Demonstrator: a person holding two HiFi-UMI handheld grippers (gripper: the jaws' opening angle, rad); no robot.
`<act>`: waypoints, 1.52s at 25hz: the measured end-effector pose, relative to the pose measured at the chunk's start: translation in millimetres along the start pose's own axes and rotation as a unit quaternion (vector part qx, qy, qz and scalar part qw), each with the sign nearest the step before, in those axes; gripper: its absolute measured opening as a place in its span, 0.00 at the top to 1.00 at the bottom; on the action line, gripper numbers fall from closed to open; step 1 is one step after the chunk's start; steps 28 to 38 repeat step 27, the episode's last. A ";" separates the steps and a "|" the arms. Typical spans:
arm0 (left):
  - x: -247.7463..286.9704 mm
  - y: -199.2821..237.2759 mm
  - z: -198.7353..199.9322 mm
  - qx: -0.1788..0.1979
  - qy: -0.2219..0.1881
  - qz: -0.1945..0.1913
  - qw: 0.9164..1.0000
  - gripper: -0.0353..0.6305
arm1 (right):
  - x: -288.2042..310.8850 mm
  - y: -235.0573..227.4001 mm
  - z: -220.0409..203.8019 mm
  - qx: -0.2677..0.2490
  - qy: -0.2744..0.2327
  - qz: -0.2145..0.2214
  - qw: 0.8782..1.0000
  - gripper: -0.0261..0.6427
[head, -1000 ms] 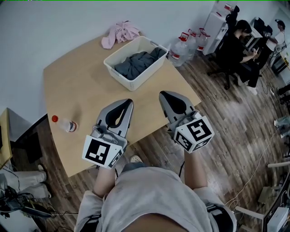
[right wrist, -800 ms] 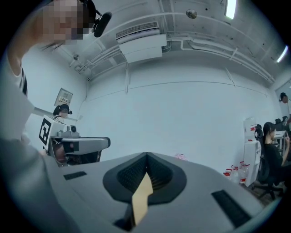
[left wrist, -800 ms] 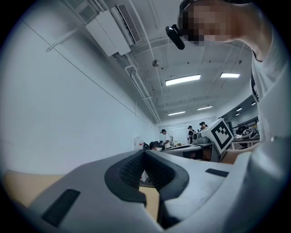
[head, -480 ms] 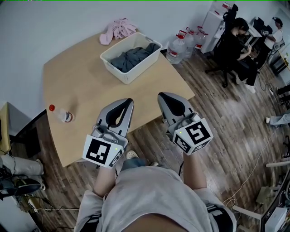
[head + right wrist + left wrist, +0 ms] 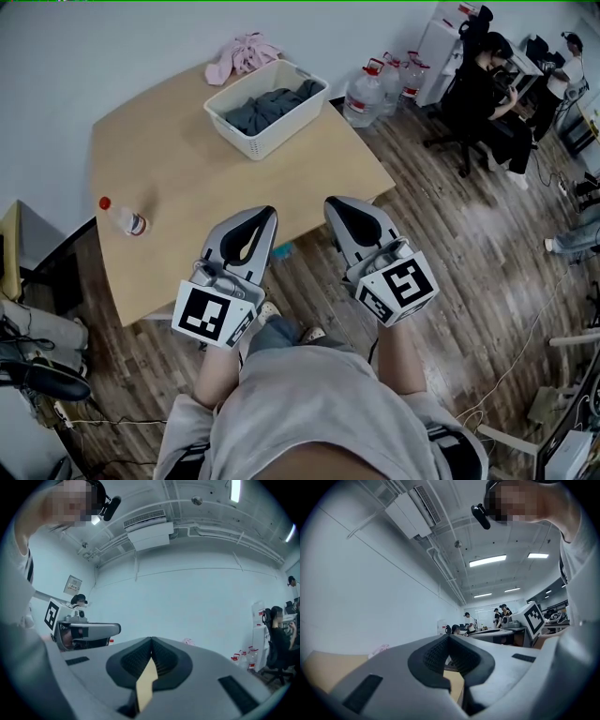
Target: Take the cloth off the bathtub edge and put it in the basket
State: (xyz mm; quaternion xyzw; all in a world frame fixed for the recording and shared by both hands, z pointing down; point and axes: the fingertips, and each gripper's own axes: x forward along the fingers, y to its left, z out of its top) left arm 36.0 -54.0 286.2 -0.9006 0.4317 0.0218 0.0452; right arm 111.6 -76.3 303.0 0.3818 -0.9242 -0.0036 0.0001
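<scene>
A white basket stands on the far side of the tan table, and a dark grey cloth lies inside it. A pink cloth lies bunched on the table behind the basket; it also shows small in the left gripper view. My left gripper and right gripper are held side by side at the table's near edge, well short of the basket. Both are shut and hold nothing. Tip to tip, the left gripper and the right gripper point level across the table.
A clear bottle with a red cap lies near the table's left edge. Large water jugs stand on the wood floor right of the table. People sit at desks at the far right. A white wall runs behind the table.
Both grippers have drawn back from the table together, still shut. The basket and bottle now sit farther away, and more floor shows beneath the grippers.
</scene>
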 end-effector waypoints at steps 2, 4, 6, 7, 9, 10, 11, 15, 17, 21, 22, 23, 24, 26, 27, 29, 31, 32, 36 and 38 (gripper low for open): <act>-3.4 -8.1 0.1 0.001 0.001 0.002 1.000 0.95 | -8.6 1.8 1.1 -0.001 -0.005 -0.002 1.000 0.95; -7.0 -14.9 0.7 0.002 0.002 0.005 1.000 0.95 | -15.7 3.9 2.7 -0.001 -0.010 0.000 1.000 0.95; -10.3 -20.4 1.4 0.003 0.002 0.007 1.000 0.95 | -21.2 6.9 4.0 0.000 -0.014 0.004 1.000 0.95; -11.7 -22.6 1.7 0.004 0.002 0.008 1.000 0.95 | -23.3 8.4 4.3 0.000 -0.015 0.007 1.000 0.95; -13.3 -25.9 2.4 0.005 0.001 0.010 1.000 0.95 | -26.5 10.7 4.5 0.000 -0.016 0.010 1.000 0.95; -13.6 -27.5 2.6 0.006 0.001 0.010 1.000 0.95 | -27.9 11.4 4.3 -0.001 -0.016 0.012 1.000 0.95; -13.9 -29.3 2.7 0.007 0.001 0.010 1.000 0.95 | -29.3 12.0 4.0 -0.001 -0.016 0.013 1.000 0.95; -14.7 -36.4 5.3 0.009 -0.002 0.010 1.000 0.95 | -34.7 13.9 4.3 0.002 -0.018 0.019 1.000 0.95; -14.5 -38.1 6.8 0.010 -0.004 0.010 1.000 0.95 | -35.9 14.4 5.4 0.001 -0.019 0.020 1.000 0.95; -12.0 -38.6 7.5 0.014 -0.002 0.009 1.000 0.95 | -36.0 12.6 7.5 0.001 -0.022 0.021 1.000 0.95; -11.2 -38.9 8.0 0.014 -0.002 0.009 1.000 0.95 | -36.4 11.7 8.3 0.001 -0.022 0.021 1.000 0.95; -10.6 -39.4 8.4 0.014 -0.002 0.009 1.000 0.95 | -36.9 11.0 9.1 0.001 -0.023 0.021 1.000 0.95; -10.4 -39.8 8.7 0.014 -0.002 0.009 1.000 0.95 | -37.5 10.6 9.7 0.001 -0.023 0.021 1.000 0.95; -10.5 -40.6 9.2 0.013 -0.002 0.009 1.000 0.95 | -38.5 10.4 10.7 0.001 -0.024 0.020 1.000 0.95; -10.7 -41.0 9.4 0.013 -0.002 0.009 1.000 0.95 | -39.0 10.4 11.1 0.002 -0.024 0.020 0.999 0.95; -10.7 -41.0 9.4 0.013 -0.002 0.009 1.000 0.95 | -39.0 10.4 11.1 0.002 -0.024 0.020 0.999 0.95; -10.7 -41.0 9.4 0.013 -0.002 0.009 1.000 0.95 | -39.0 10.4 11.1 0.002 -0.024 0.020 0.999 0.95; -10.7 -41.0 9.4 0.013 -0.002 0.009 1.000 0.95 | -39.0 10.4 11.1 0.002 -0.024 0.020 0.999 0.95; -10.7 -41.0 9.4 0.013 -0.002 0.009 1.000 0.95 | -39.0 10.4 11.1 0.002 -0.024 0.020 0.999 0.95; -10.7 -41.0 9.4 0.013 -0.002 0.009 1.000 0.95 | -39.0 10.4 11.1 0.002 -0.024 0.020 0.999 0.95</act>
